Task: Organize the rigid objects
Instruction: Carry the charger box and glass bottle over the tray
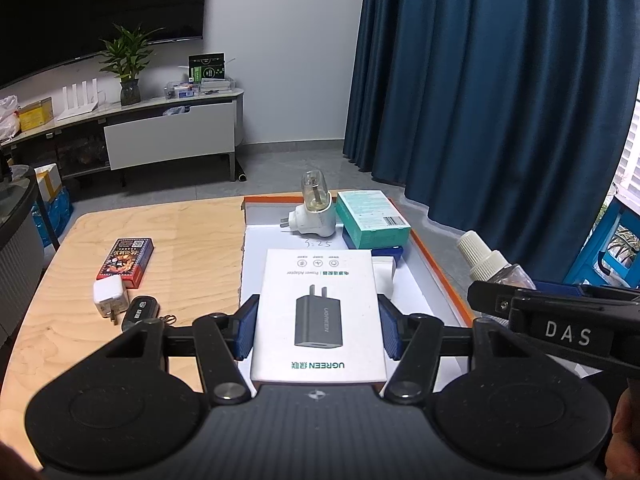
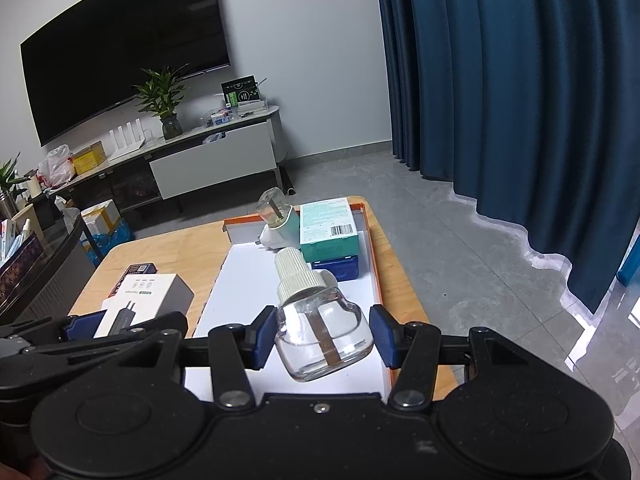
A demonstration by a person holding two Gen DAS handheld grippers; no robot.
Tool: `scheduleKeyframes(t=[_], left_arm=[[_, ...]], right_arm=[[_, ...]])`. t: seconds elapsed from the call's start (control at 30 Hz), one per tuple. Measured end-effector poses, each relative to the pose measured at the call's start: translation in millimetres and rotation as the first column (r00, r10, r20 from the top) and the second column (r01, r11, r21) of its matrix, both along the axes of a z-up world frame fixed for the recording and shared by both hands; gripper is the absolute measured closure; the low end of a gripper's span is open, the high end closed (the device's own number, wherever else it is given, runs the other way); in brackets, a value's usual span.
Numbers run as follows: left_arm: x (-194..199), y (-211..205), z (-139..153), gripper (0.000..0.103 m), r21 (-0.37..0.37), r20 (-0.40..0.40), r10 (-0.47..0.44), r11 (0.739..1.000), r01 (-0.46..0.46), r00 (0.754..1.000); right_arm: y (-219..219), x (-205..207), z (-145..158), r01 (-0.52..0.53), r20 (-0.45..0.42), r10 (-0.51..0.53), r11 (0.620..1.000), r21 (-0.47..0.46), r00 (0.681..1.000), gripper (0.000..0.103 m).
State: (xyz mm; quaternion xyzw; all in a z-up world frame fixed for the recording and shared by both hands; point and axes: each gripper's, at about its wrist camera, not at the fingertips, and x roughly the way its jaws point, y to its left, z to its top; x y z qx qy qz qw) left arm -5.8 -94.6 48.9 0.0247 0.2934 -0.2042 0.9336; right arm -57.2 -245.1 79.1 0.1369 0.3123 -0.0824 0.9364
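My left gripper (image 1: 318, 330) is shut on a white UGREEN power adapter box (image 1: 318, 312), held above the near part of an orange-rimmed white tray (image 1: 436, 276). My right gripper (image 2: 324, 336) is shut on a clear glass refill bottle (image 2: 324, 332) with a ribbed white cap, held above the tray's near right; it also shows in the left wrist view (image 1: 492, 264). In the tray's far end sit a white plug-in vaporizer (image 1: 312, 208), a teal box (image 1: 372, 218) and a blue box (image 2: 338, 270) under it.
On the wooden table (image 1: 188, 232) left of the tray lie a red card box (image 1: 126, 262), a white charger plug (image 1: 109, 296) and a black key fob (image 1: 138, 312). A TV cabinet (image 1: 160, 136) stands beyond; blue curtains (image 1: 500, 80) hang at right.
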Motion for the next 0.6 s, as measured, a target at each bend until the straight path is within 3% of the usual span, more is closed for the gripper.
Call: scheduleKeyframes(t=[0.6], left_arm=[[-3.4,0.9,-0.2,0.044,0.001,0.004,0.012,1.000,-0.012,1.000]], right_arm=[[3.3,-0.1,-0.6,-0.012,-0.014,0.012,1.000,-0.012,1.000,0.041]])
